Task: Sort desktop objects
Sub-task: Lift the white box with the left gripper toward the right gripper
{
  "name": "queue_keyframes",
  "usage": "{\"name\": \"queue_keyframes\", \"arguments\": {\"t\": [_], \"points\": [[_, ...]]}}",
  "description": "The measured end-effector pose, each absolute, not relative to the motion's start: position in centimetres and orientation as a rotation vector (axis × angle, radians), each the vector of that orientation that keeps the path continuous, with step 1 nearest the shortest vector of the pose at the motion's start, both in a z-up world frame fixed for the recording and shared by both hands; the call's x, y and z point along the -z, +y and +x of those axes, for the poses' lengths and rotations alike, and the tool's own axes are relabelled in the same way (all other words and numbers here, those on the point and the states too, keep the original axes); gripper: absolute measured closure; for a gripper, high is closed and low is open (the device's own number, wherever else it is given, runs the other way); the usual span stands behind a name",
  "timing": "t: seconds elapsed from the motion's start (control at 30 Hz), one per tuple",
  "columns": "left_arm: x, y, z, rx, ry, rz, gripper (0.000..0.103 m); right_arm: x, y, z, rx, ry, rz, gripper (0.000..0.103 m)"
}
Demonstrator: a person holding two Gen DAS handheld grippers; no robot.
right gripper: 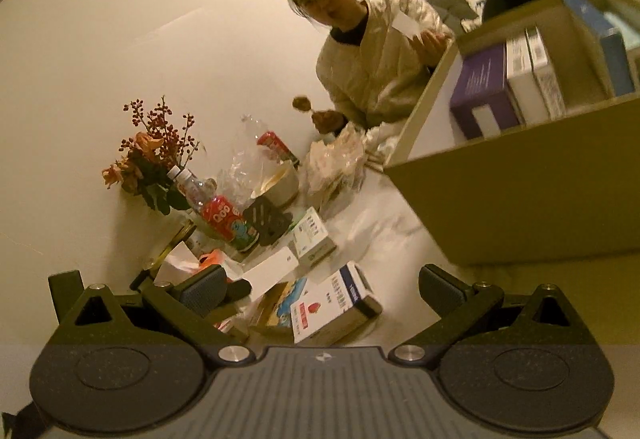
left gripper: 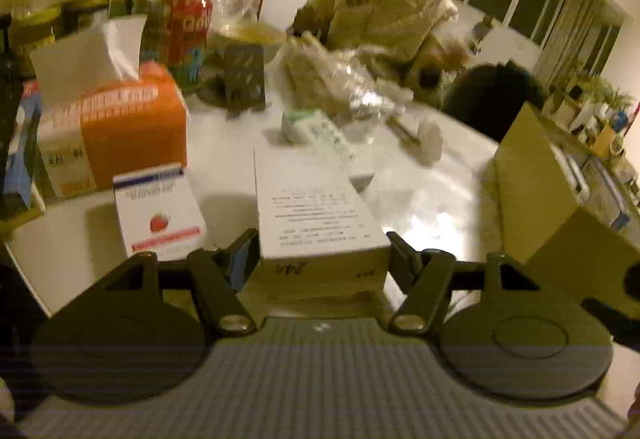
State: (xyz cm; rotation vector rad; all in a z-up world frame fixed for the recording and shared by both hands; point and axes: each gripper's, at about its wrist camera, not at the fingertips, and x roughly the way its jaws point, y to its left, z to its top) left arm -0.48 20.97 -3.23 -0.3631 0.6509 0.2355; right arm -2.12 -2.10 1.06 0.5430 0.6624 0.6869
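Note:
In the left wrist view my left gripper (left gripper: 323,251) is shut on a long white box with printed text (left gripper: 316,207), one finger pressed against each long side. A small white box with a strawberry picture (left gripper: 160,213) lies just left of it on the white table (left gripper: 424,195). In the right wrist view my right gripper (right gripper: 322,285) hangs open above the table with nothing between its fingers. Below it lie the strawberry box (right gripper: 334,303) and a box with a blue picture (right gripper: 280,305). The open cardboard box (right gripper: 520,207) stands to its right, with purple, white and blue boxes upright inside.
An orange tissue box (left gripper: 120,135) and a red-labelled bottle (left gripper: 188,35) stand at the left. A green-and-white box (left gripper: 316,131), plastic bags (left gripper: 344,79) and a bowl lie further back. A person (left gripper: 380,11) sits across the table. The cardboard box (left gripper: 536,191) is on the right.

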Motion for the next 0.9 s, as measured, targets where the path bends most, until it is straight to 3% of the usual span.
{"name": "queue_keyframes", "arguments": {"t": [0.47,0.57,0.6,0.9], "points": [[5.1,21.7,1.4,-0.232,0.742,-0.355,0.031,0.1,-1.3,-1.2,-0.689,0.713,0.574,0.000],[5.1,22.0,1.5,-0.241,0.736,-0.364,0.033,0.2,-1.2,-1.1,-0.689,0.718,0.575,0.000],[5.1,22.1,1.5,-0.247,0.735,-0.364,0.039,0.3,-1.2,-1.1,-0.689,0.719,0.575,0.000],[4.8,22.2,0.3,-0.227,0.691,-0.398,0.041,0.5,-1.0,-1.0,-0.690,0.733,0.577,0.000]]}}
